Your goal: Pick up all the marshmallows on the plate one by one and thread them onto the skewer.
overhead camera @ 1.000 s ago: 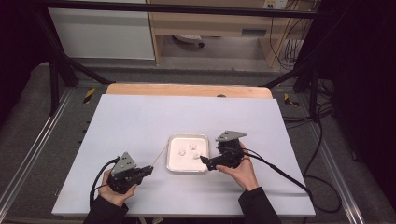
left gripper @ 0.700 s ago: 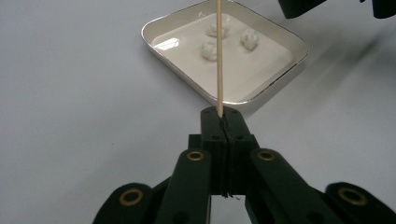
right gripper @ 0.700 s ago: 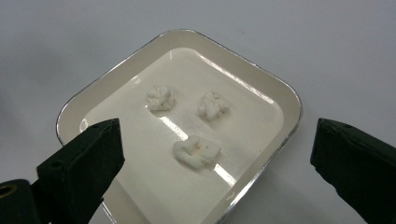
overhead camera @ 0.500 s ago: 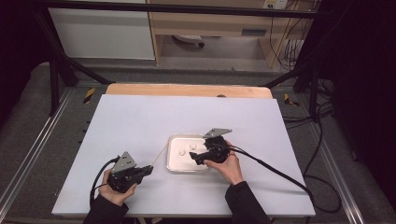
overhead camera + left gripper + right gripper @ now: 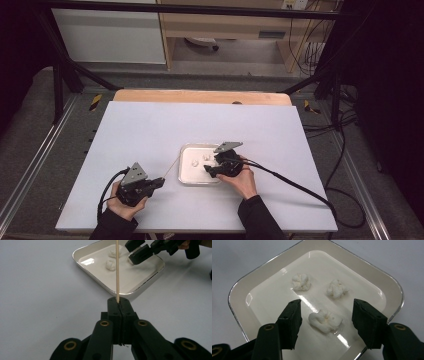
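Right now we work at a pale grey counter (image 5: 150, 135) with a hand-held gripper in each hand. Our left hand-held gripper (image 5: 117, 304) rests low near the counter's near left edge, its jaws clamped shut on a thin pale wooden skewer (image 5: 116, 270). The skewer's long axis runs straight out from the jaws toward a shallow white square tray with rounded corners (image 5: 367, 270), which sits near the middle of the counter.

Inside the tray lie three small white fluffy lumps, perhaps marshmallow or dough; we cannot tell the material. Our right hand-held gripper (image 5: 325, 322) hovers over the tray's near side, and its jaws have just been closing. The nearest white lump (image 5: 325, 320) lies directly between the two black pads, which are not yet touching it, a clear gap on each side. The other two lumps (image 5: 300, 281) (image 5: 337, 288) sit farther off, beyond the jaws.

We judge that the right hand is far closer to the lumps than the left, and the grasp turns on the jaws meeting squarely around that nearest lump.

From the high view the lumps are tiny and partly hidden by the right hand-held gripper (image 5: 212, 170). The skewer's tip is cut off in the left gripper view.
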{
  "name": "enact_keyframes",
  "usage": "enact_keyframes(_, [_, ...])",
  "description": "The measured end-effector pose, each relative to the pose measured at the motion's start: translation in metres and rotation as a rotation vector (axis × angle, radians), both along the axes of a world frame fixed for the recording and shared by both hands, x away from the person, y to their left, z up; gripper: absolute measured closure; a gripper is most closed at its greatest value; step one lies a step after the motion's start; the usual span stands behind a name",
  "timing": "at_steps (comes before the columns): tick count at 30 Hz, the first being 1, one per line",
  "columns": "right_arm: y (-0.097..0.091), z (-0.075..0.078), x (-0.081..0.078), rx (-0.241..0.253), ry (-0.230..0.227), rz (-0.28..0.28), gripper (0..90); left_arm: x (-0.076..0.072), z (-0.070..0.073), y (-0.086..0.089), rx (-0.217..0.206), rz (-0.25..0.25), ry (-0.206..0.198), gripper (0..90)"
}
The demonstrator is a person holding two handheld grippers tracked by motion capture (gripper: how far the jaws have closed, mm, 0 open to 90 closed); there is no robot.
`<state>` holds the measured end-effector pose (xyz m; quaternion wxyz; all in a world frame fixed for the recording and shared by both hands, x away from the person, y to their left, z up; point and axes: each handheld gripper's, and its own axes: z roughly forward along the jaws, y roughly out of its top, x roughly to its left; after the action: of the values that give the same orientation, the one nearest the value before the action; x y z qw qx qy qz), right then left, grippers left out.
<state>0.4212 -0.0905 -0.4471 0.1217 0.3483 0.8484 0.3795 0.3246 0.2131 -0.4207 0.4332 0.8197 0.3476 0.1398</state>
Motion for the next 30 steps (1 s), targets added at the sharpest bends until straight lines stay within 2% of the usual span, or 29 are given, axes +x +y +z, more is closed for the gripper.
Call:
enact_keyframes(4, [0.0005,-0.0018,-0.0008,-0.016,-0.01,0.002,47.4,0.0,-0.0002,-0.0004,0.002,0.0,0.0,88.7])
enact_keyframes(14, [0.0021,-0.0048,-0.0031,-0.022,-0.041,0.001,57.0,0.0,-0.0001,-0.0009,0.004,-0.003,-0.001,88.7])
enact_keyframes(24, [0.0022,-0.0053,-0.0051,-0.014,-0.048,-0.004,65.5,-0.0002,-0.0002,-0.0017,0.007,-0.004,-0.003,88.7])
enact_keyframes(30, [0.0016,-0.0029,-0.0052,0.006,-0.03,0.012,69.5,-0.0004,0.0002,-0.0016,0.006,-0.003,-0.006,88.7])
